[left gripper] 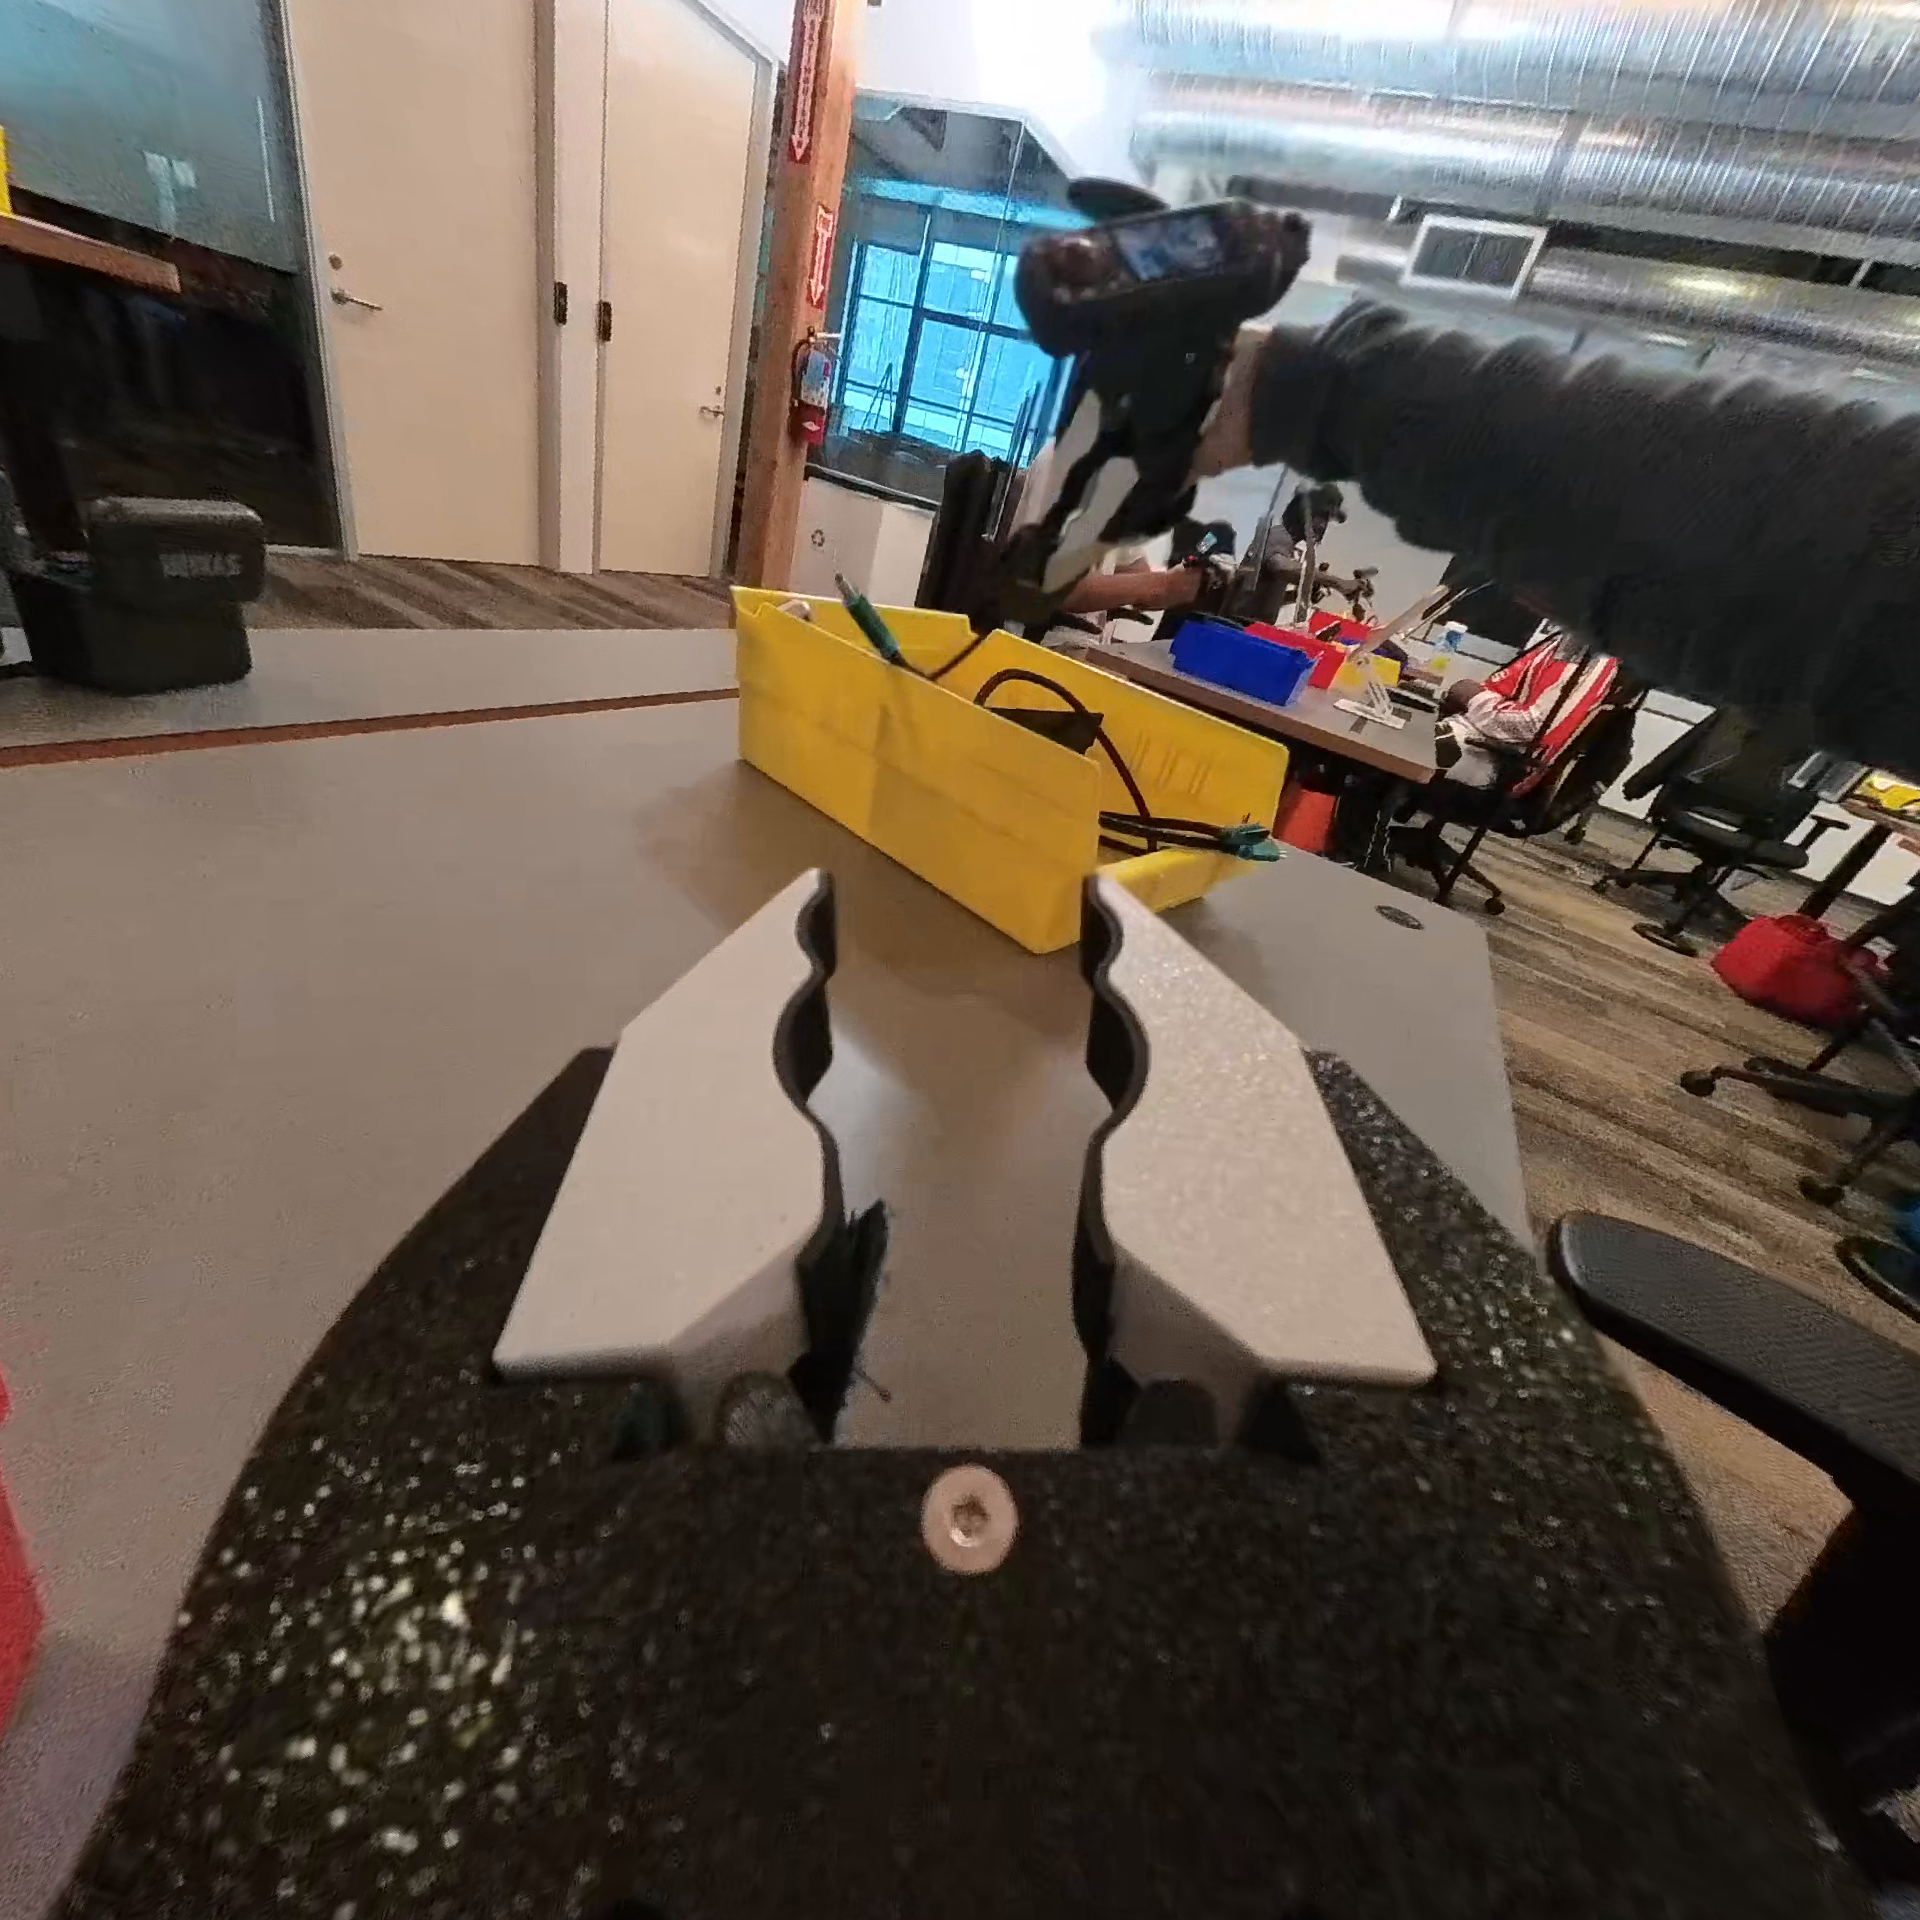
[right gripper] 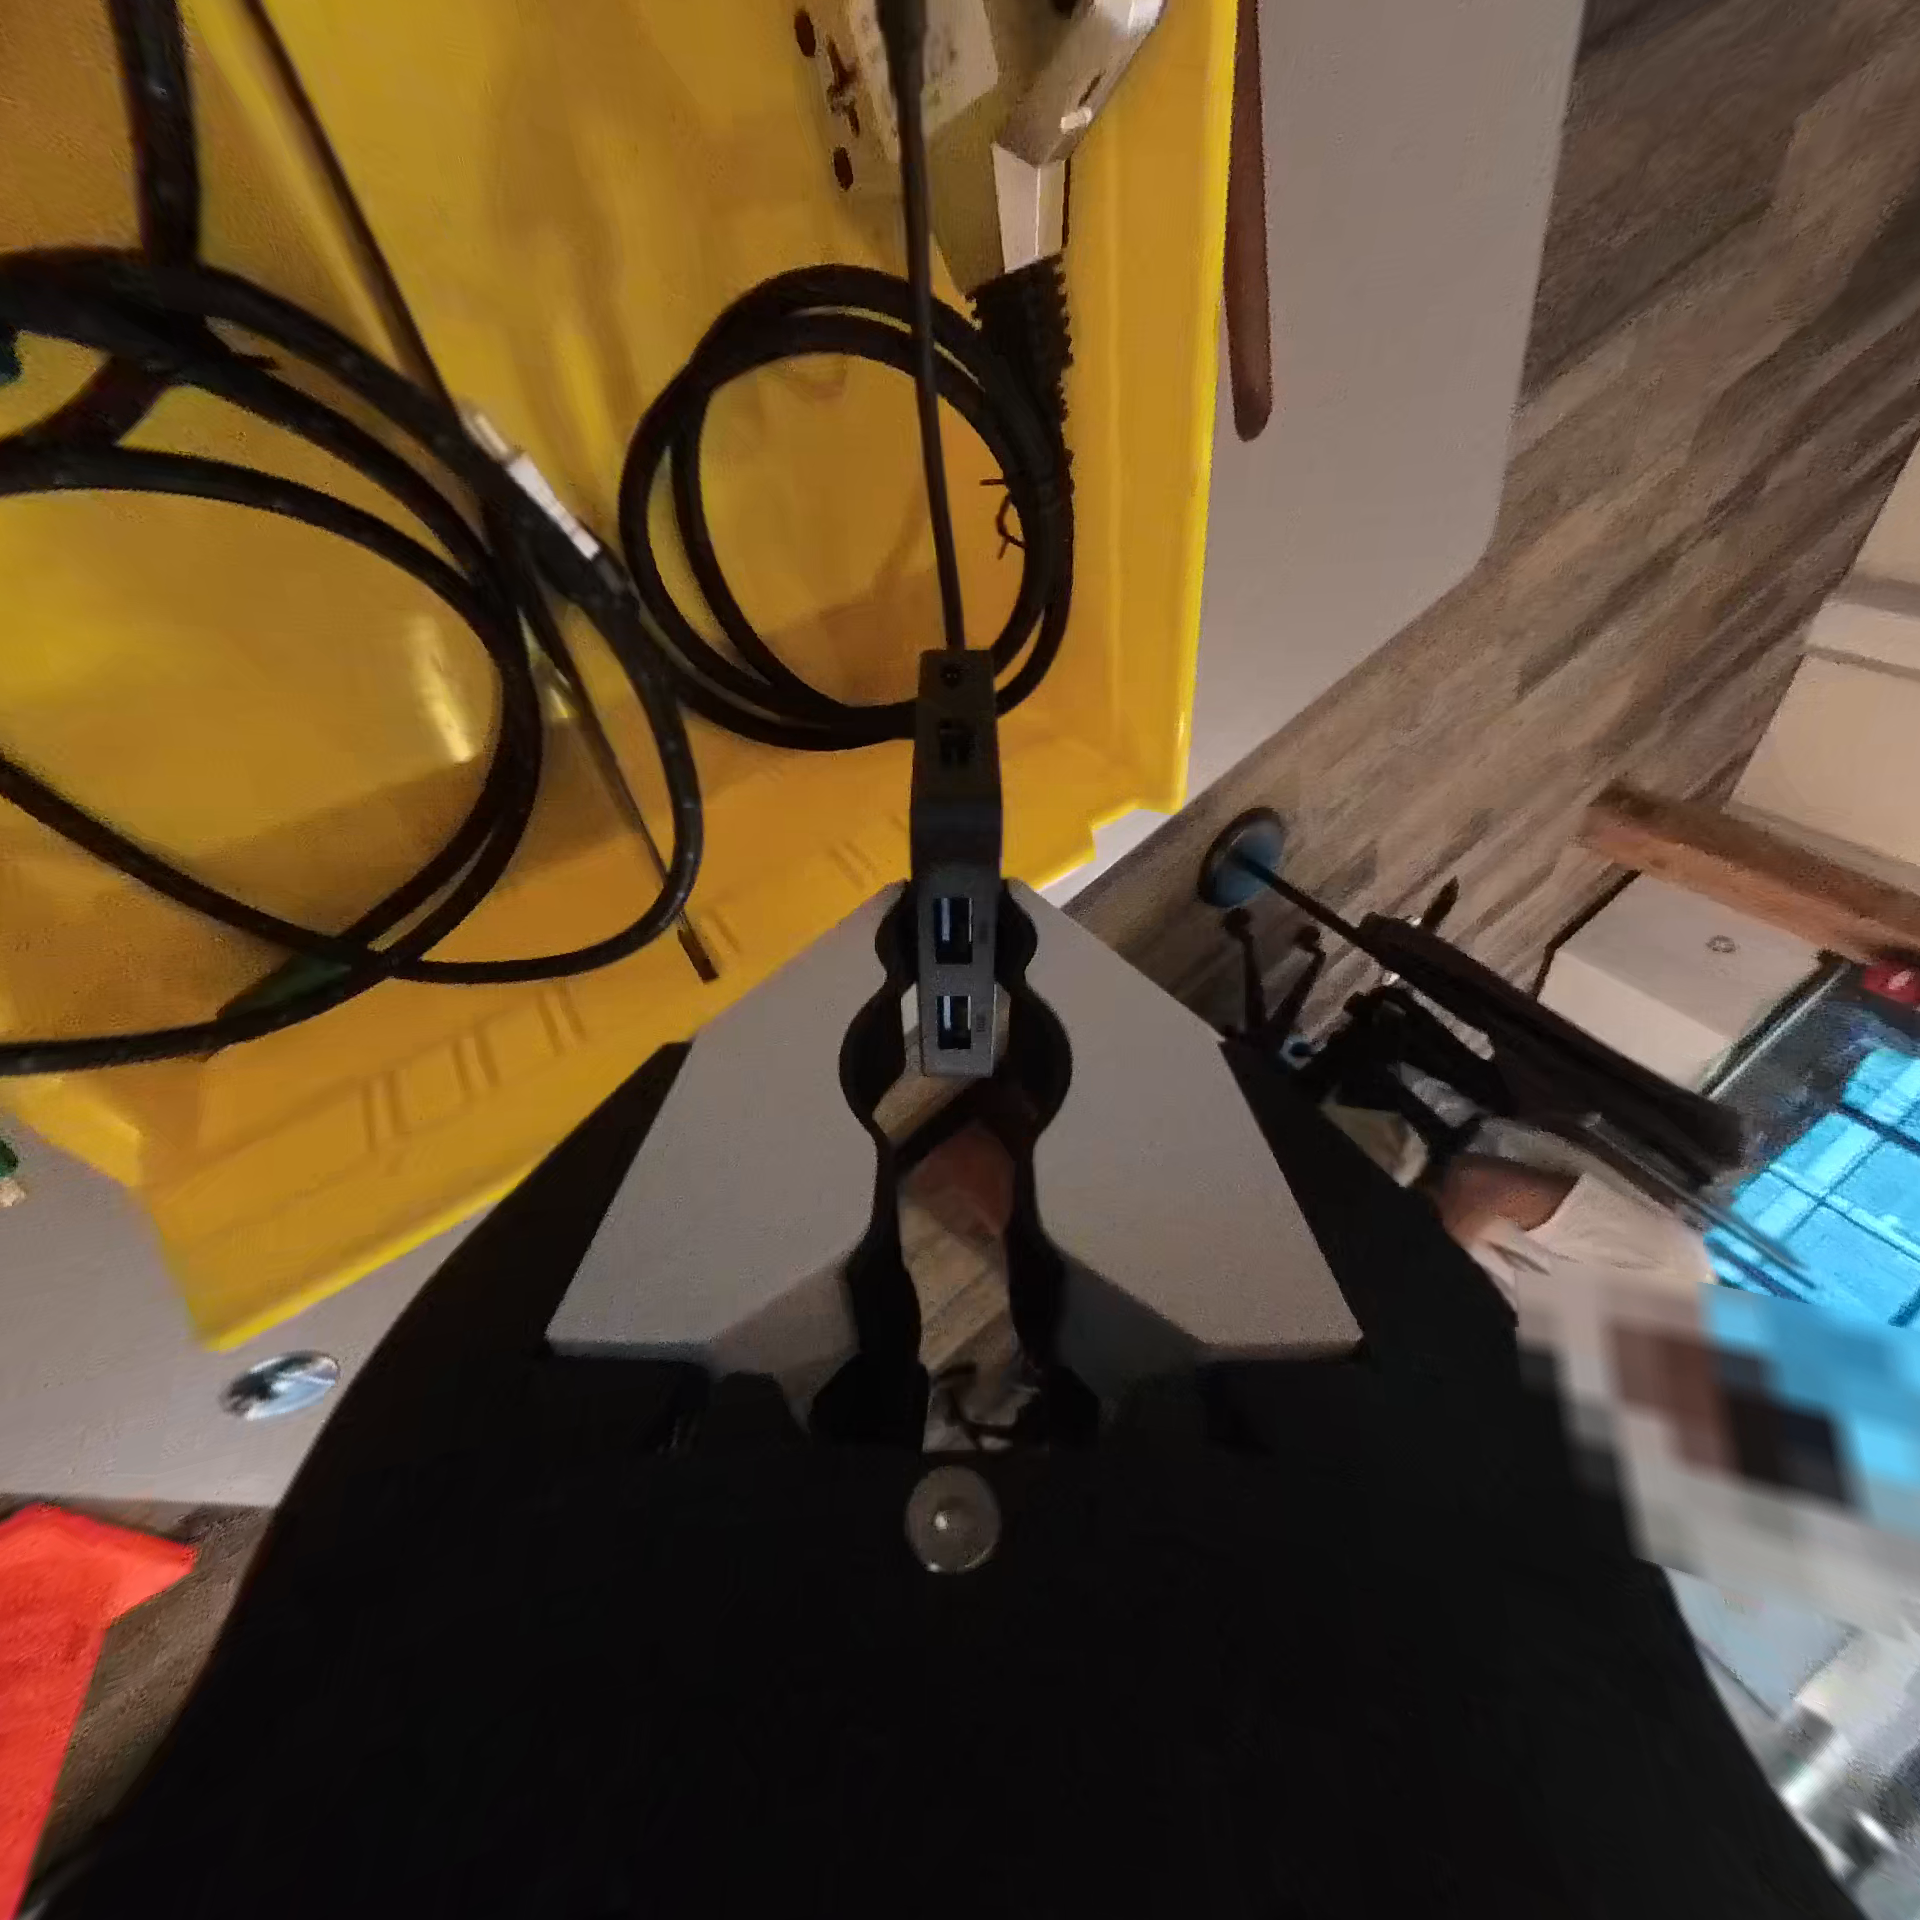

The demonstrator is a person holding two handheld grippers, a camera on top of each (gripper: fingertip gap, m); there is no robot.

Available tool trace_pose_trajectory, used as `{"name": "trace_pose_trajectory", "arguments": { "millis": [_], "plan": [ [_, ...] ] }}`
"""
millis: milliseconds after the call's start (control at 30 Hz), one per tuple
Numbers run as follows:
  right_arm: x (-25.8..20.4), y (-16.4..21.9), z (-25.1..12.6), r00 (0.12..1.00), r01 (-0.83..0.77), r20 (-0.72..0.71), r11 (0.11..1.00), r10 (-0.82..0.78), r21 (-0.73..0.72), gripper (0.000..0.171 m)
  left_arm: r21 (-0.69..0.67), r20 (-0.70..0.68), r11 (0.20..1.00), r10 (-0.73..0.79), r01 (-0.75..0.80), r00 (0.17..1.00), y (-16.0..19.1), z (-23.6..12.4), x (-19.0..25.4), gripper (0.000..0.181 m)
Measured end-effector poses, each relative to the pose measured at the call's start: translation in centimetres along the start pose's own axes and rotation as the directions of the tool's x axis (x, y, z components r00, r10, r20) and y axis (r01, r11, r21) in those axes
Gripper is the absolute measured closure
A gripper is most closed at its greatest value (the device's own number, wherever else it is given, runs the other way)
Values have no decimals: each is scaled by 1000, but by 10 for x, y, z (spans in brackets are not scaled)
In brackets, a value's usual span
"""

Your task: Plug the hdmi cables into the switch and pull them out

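My right gripper (right gripper: 956, 904) is shut on a small dark grey switch (right gripper: 956, 821) with two blue ports on the edge facing me. It holds the switch above a yellow bin (right gripper: 416, 1143). A thin black lead runs from the switch's far end. Coiled black HDMI cables (right gripper: 499, 644) lie in the bin. In the left wrist view, my left gripper (left gripper: 956, 904) is open and empty, low over the grey table (left gripper: 312, 987), just short of the yellow bin (left gripper: 914, 800). A green-tipped cable end (left gripper: 1247, 836) hangs over the bin's low front. The right gripper (left gripper: 1029, 603) hovers over the bin, held by a dark-sleeved arm.
White adapters (right gripper: 1039, 83) lie at the bin's far end. The table's right edge (left gripper: 1496, 1039) drops to the floor beside a black chair armrest (left gripper: 1714, 1351). A red object (left gripper: 16, 1558) sits at the left. Farther tables hold blue and red bins (left gripper: 1247, 655), with people seated there. There is about 40 cm between the tips of the two grippers.
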State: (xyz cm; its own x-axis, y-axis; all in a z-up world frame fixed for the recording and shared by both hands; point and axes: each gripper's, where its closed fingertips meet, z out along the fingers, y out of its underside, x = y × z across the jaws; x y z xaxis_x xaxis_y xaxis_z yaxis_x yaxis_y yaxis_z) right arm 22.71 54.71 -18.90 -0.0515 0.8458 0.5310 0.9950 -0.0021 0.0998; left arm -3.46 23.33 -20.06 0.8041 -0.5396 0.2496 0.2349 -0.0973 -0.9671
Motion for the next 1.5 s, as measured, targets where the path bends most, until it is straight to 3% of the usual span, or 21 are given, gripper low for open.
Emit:
{"name": "trace_pose_trajectory", "arguments": {
  "millis": [67, 133, 200, 267, 333, 433, 500, 567, 667, 733, 800, 967, 1167, 1433, 1500],
  "plan": [
    [-4, 1, 22, 998, -47, 37, 999, 48, -22, 158, -22, -2, 1000, -2, 2, 1000, 3, 2, 1, 136],
    [3, 7, 34, 994, -111, -5, 993, 111, -42, 117, -38, 5, 999, 17, -16, 1000, 6, 4, 2, 136],
    [12, 10, 32, 977, -210, -44, 977, 208, -26, 93, -60, 18, 997, 49, -48, 999, 9, 5, 2, 134],
    [33, 12, 14, 933, -312, -165, 947, 320, 75, 82, -66, 33, 995, 73, -71, 997, 10, 7, 1, 127],
    [52, 9, -22, 837, -384, -290, 875, 464, 293, 79, -61, 71, 993, 102, -98, 992, 10, 8, -3, 115],
    [34, -2, -88, 667, -433, -198, 590, 718, 681, 79, -66, 149, 980, 198, -190, 969, 9, 8, -10, 97],
    [-2, -4, -122, 595, -419, -50, 363, 802, 832, 77, -63, 203, 965, 262, -254, 944, 7, 9, -13, 82],
    [-47, -4, -137, 538, -407, 78, 178, 839, 896, 71, -64, 264, 950, 311, -306, 913, 5, 10, -17, 61],
    [-106, -3, -134, 457, -371, 133, 53, 879, 927, 55, -62, 309, 924, 378, -378, 873, 4, 13, -16, 37],
    [-133, -2, -120, 429, -351, 57, 109, 902, 930, 37, -66, 304, 910, 409, -409, 861, 6, 17, -11, 24],
    [-145, 13, -117, 345, -294, -35, 143, 938, 945, 33, -65, 311, 902, 424, -426, 850, 8, 20, -9, 22],
    [-155, 36, -127, 214, -151, -20, 53, 977, 987, 38, -27, 353, 888, 437, -458, 827, 0, 16, -12, 22],
    [-154, 41, -101, 207, -201, -26, 68, 978, 977, 39, 10, 467, 873, 427, -488, 774, -11, 0, -38, 28],
    [-153, 59, -98, 172, -203, 2, 33, 985, 979, 40, 23, 451, 870, 430, -492, 782, -12, 1, -33, 25],
    [-154, 63, -96, 166, -208, 4, 31, 986, 978, 39, 15, 427, 864, 450, -503, 784, -13, 0, -27, 34]
  ]
}}
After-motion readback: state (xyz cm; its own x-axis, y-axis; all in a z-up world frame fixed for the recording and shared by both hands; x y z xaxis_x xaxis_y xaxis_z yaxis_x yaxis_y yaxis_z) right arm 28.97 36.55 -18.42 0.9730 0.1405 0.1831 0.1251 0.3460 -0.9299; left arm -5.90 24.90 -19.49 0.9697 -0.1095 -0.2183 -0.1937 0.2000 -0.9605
